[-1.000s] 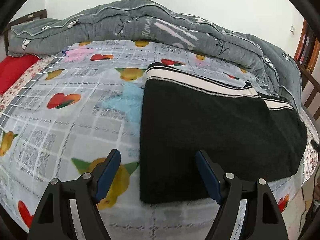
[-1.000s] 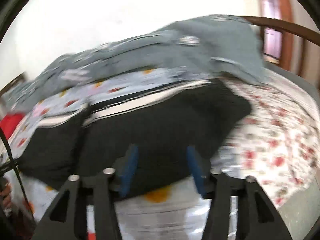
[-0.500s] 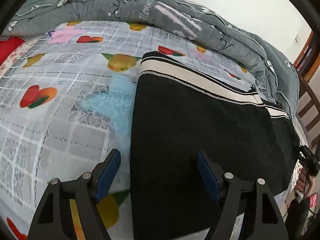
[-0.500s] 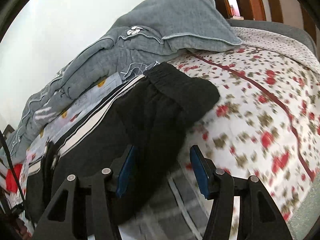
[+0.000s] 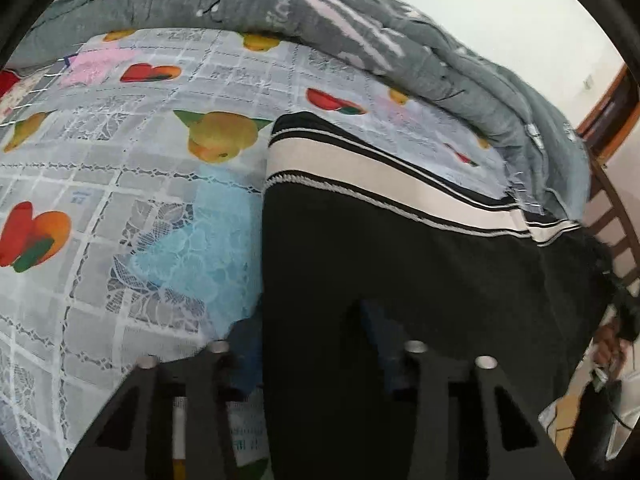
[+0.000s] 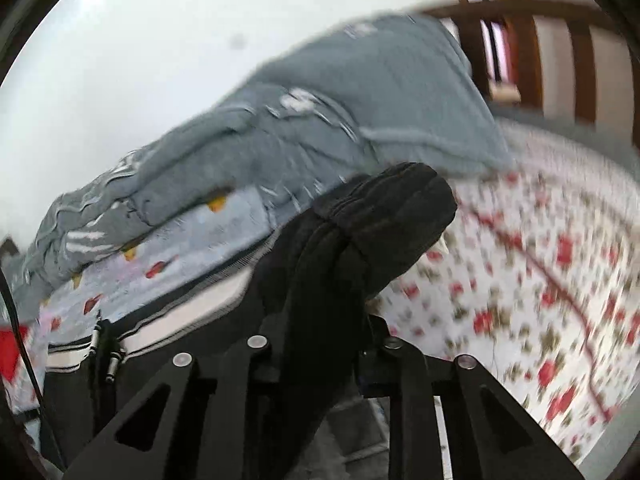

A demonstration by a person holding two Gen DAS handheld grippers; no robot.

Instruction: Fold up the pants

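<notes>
Nearest each lens, the left gripper (image 5: 308, 340) and right gripper (image 6: 320, 344) have just been closing, and each pair of fingers is now pinched on dark cloth of the black knit pants with a cream side stripe (image 5: 420, 264), which lie on the fruit-printed grey bedsheet (image 5: 120, 208). A thin bite at the hem could be lost, or one layer alone lifted, so the fold could be skewed. The bunched elastic waistband (image 6: 384, 224) is shown only in the right view; the flat hem end and stripe only in the left. Beyond, a grey quilt (image 5: 360, 40) is heaped.
</notes>
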